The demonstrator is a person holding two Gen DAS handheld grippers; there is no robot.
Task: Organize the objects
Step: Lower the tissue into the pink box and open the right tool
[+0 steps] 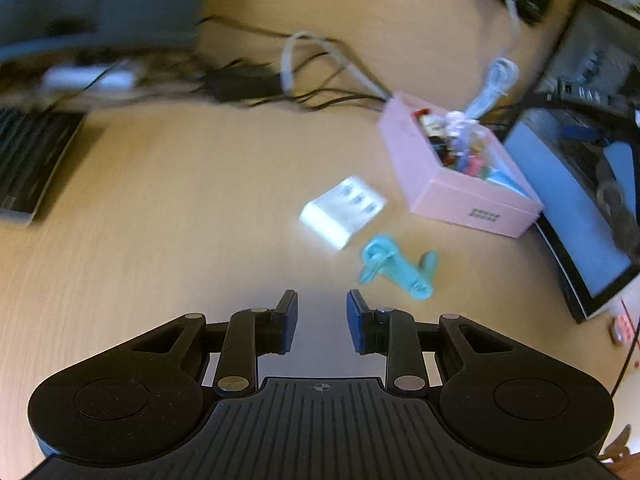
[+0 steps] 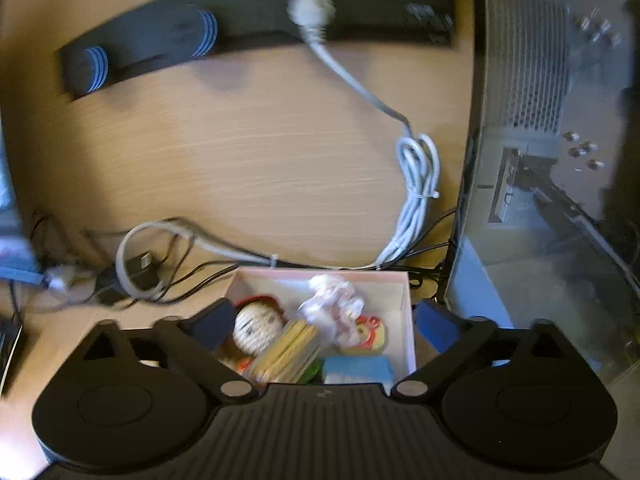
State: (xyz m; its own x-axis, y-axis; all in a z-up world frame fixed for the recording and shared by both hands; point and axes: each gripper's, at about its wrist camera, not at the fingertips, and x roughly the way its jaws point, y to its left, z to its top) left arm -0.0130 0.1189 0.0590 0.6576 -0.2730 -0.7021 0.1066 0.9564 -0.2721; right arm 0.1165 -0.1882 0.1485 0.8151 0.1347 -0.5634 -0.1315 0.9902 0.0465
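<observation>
The open pink cardboard box (image 1: pixel 472 196), full of small toys, sits on the wooden bench (image 1: pixel 180 184); a white plastic block (image 1: pixel 342 210) and teal plastic clip (image 1: pixel 396 270) lie just beside it. Left gripper (image 1: pixel 322 320) spread, empty; right gripper (image 2: pixel 320 330) spread wide above the box

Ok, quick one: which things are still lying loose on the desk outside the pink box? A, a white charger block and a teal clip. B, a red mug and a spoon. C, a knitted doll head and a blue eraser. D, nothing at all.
A: the white charger block and the teal clip lie on the desk beside the pink box, ahead of the open, empty left gripper.
</observation>
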